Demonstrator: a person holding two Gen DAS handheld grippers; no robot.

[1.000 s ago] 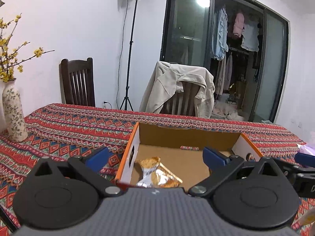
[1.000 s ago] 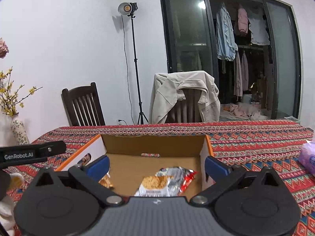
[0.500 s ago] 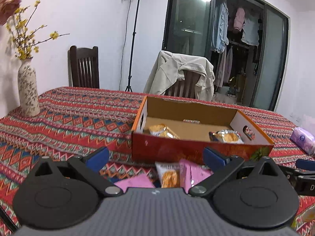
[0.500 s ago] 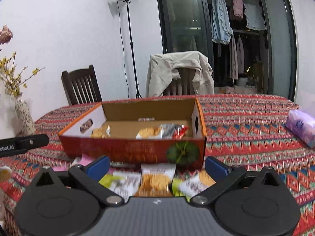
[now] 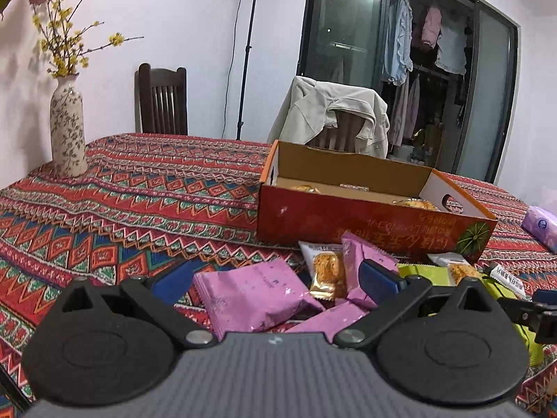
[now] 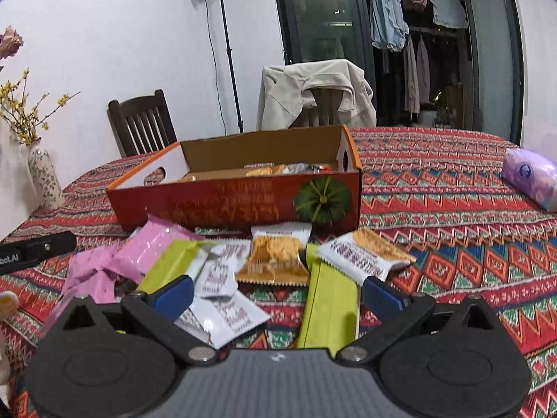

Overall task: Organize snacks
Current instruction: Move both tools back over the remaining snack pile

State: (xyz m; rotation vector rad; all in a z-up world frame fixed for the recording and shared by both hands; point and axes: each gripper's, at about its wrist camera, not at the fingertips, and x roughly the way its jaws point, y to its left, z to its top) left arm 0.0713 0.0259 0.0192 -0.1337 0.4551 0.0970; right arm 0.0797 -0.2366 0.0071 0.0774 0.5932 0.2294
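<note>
Before the red box [image 6: 240, 198], pink, green and white snack packets [image 6: 275, 254] lie jumbled (both hand-held grippers [image 6: 276, 294] spread, empty).

Both wrist cams low, facing box [image 5: 365, 216]

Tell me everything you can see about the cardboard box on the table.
The cardboard box is a shallow, open-topped tray, red printed outside with a green pumpkin picture, plain brown inside, white end walls with handle cutouts. It sits flat on the patterned tablecloth. A few wrapped snacks lie inside; loose packets are piled against its near wall.
</note>
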